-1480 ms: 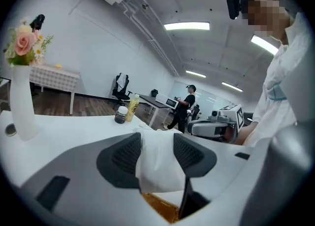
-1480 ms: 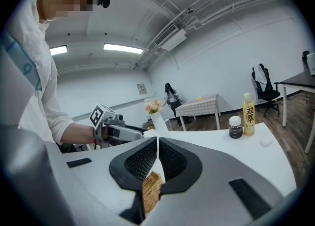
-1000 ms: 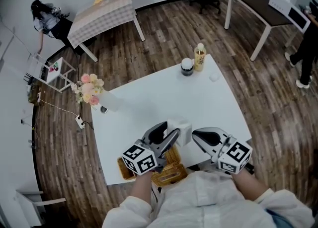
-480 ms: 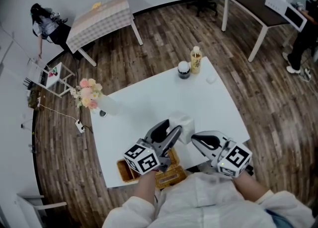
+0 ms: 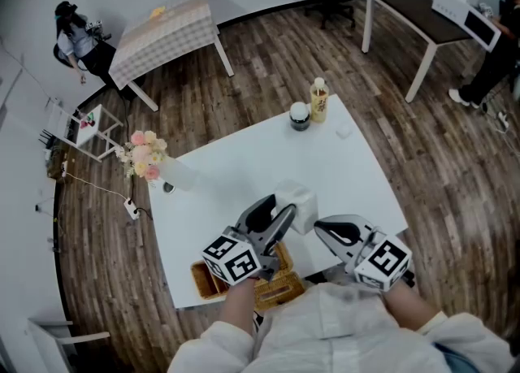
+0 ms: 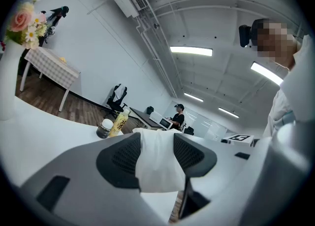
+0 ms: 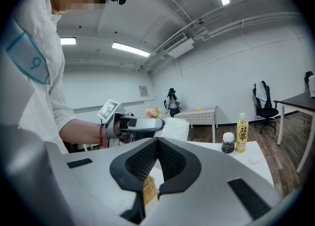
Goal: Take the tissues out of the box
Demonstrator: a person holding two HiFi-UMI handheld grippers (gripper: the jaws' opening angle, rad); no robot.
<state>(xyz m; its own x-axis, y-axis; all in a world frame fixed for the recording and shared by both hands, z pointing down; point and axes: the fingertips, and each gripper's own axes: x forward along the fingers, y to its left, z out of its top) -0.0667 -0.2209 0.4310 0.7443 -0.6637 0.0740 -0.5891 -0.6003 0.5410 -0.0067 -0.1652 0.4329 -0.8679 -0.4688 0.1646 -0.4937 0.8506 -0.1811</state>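
Left claw [image 6: 156,146] clamped on 1 crumpled white paper tissue [image 6: 157,168], jaws standing about half apart. Both dark ribbed pads [image 6: 120,158] pressed flat against the sheet's 2 sides. Tissue bulging out past the claw tips and hanging a little below them, raised above the white square table [image 5: 244,164]. Directly beneath this claw, slightly behind its tips, 1 woven tan wicker tissue box [image 5: 280,284] at the table's near edge. No telling whether the tissue's lower end touches the box.

Right claw [image 7: 157,144] just beside the left one, pointing the same way. Closed pad against pad at the tips, with nothing between them. A sliver of wicker visible through the gap behind the pads.

Well ahead of both claws, 1 yellow-labelled drink bottle [image 5: 318,100] just beside 1 dark jar with a white lid [image 5: 300,114].
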